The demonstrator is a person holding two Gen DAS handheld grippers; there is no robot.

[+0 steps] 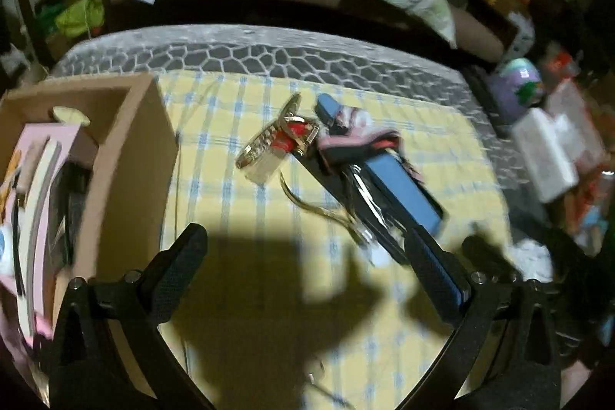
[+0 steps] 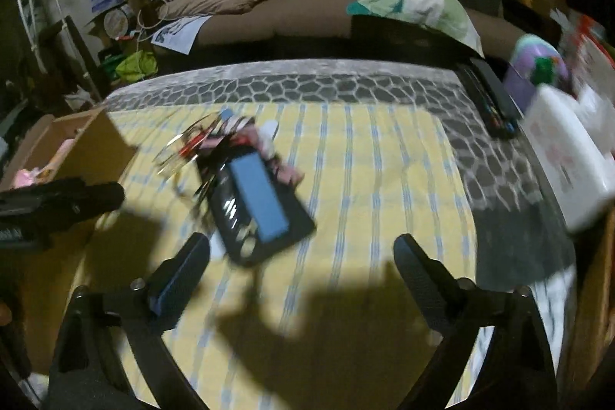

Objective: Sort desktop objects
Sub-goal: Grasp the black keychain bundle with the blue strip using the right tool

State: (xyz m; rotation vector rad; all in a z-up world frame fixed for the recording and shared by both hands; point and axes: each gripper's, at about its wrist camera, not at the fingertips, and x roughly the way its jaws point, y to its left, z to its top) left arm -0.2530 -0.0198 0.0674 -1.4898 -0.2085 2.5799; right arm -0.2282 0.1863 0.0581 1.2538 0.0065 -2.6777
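Yellow checked cloth spread over table. Cardboard box stood at left, partly filled. Heap lain mid-cloth: black case with blue block on top, pink fabric and gold clip at far end. Heap's long axis run near-right to far-left. Left gripper seen wide, empty, heap's near end beside right finger. Right gripper seen wide, empty, case ahead-left. Left judged nearer.

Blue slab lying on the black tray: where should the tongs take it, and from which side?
Take the blue slab across its narrow width near the near end, coming down from above. It is long, flat, and raised on the black tray, so its long edges are exposed. The right tongs look open wide enough.
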